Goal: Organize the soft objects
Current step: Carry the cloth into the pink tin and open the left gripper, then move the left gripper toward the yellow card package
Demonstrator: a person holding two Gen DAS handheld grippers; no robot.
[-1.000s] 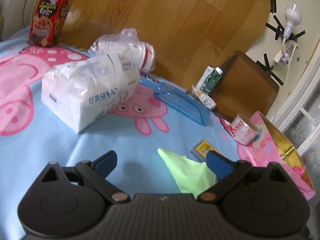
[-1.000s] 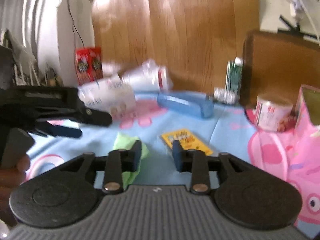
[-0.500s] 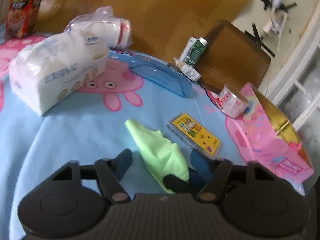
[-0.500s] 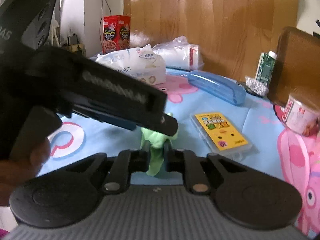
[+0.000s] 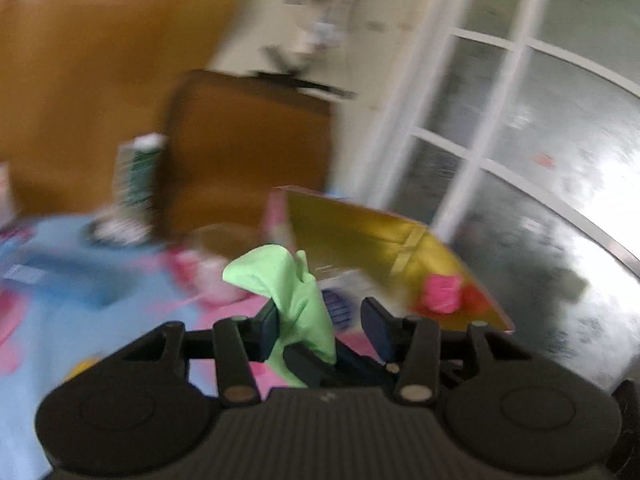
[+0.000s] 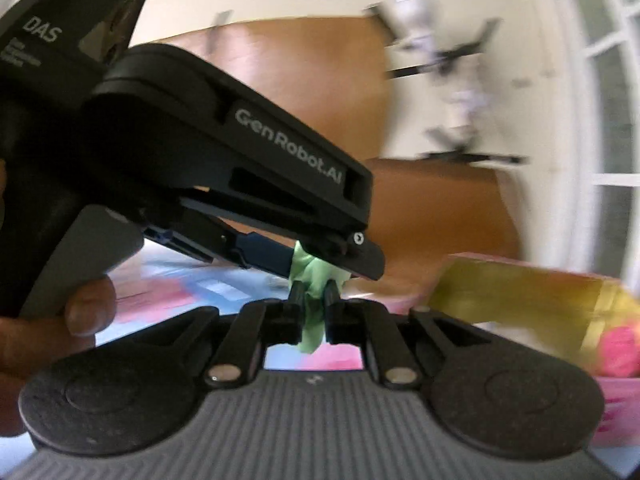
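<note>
Blue-pink cartoon cloth (image 5: 80, 304) w/ gold-lined pink box (image 5: 360, 236), green carton (image 5: 138, 176)

1. Our right hand-held gripper (image 6: 312, 308) is matte black, with two round textured discs flanking a ribbed grey centre plate.
2. Silver rivets pin its linkage arms.
3. Our left hand-held gripper (image 5: 320, 326) matches it, with dark blue finger pads (image 5: 268, 322).
4. Seen side-on, its body bears white "GenRobot.AI" and "DAS" lettering and a small screw.
</note>
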